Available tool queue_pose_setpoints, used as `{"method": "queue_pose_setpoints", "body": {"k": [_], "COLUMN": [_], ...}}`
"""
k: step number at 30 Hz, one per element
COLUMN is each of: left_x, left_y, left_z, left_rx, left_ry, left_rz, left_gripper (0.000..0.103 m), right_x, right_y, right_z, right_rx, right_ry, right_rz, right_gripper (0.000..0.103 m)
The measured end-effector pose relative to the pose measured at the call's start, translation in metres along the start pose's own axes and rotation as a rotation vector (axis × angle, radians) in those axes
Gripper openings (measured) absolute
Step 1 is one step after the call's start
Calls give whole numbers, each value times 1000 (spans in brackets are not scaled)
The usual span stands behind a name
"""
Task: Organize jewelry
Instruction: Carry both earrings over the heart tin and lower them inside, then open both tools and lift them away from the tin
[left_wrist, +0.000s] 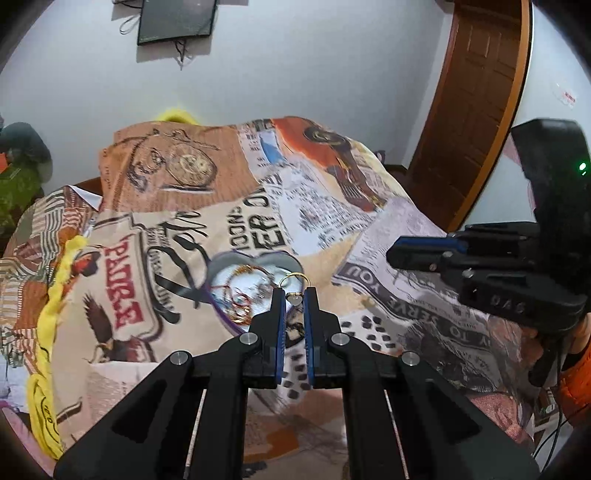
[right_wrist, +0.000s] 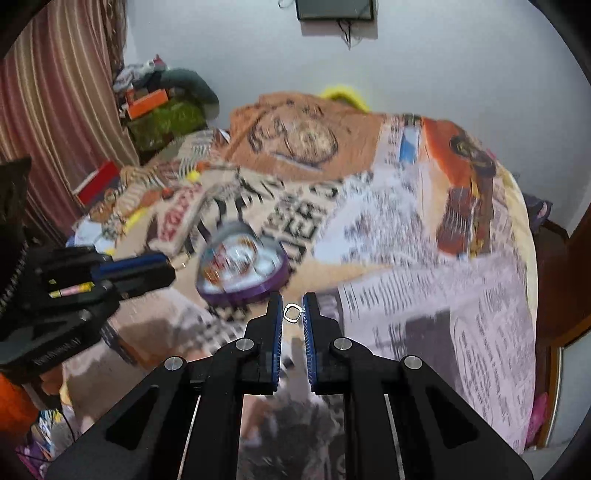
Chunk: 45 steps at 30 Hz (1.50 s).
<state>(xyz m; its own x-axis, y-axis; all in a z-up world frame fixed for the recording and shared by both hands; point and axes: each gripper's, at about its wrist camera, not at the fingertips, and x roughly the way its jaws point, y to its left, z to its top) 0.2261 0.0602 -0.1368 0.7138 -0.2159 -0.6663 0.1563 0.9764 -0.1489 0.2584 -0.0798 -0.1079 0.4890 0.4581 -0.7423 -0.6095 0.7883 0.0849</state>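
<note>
Both pairs of blue-padded tongs carry a ring at their tips: the left gripper (left_wrist: 294, 297) is clamped on a gold ring with a pale stone (left_wrist: 294, 290), its band standing up above the pads, and the right gripper (right_wrist: 292, 313) pinches a small silver ring (right_wrist: 291, 312) between tips that stand only narrowly apart. Just beyond the left tips lies the heart-shaped box (left_wrist: 221, 264), purple-walled and open, with bangles and other gold pieces (left_wrist: 242, 297) already inside; it rests on a printed newspaper-pattern blanket (left_wrist: 369, 221) over the bed. From the right wrist view the box (right_wrist: 258, 290) sits just ahead and slightly left of the tips (that view is blurred, so its contents are hard to read). The step in hand looks like dropping each ring into the box. To do it well, I would bring the left tips over the white interior, clear of the rim, lower them close and only then ease the pads apart, since a ring let go from height could bounce onto the busy blanket and be hard to find. The right should wait its turn to avoid crowding.
</note>
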Motion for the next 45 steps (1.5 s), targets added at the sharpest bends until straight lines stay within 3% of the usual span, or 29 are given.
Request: {"method": "queue_pose_setpoints", "body": {"k": [12,27,32,45], "left_x": [3,61,74,70], "left_y": [30,52,56,54], "left_z": [14,1,0,-1], "left_rx": [-28,-69,-87,-58], "left_ry": [-36,66,97,95], "left_rz": [35,8,-32,10], "left_gripper": [7,7,7,8], "right_x": [12,78,94,111], "right_y": [22,23,18,26], "right_z": [32,39,44,39], "right_rx": [-16,9,44,9], "right_ry": [-57,67,100,146], "right_rz": [51,112,142,126], "right_gripper": [10,10,10,10]}}
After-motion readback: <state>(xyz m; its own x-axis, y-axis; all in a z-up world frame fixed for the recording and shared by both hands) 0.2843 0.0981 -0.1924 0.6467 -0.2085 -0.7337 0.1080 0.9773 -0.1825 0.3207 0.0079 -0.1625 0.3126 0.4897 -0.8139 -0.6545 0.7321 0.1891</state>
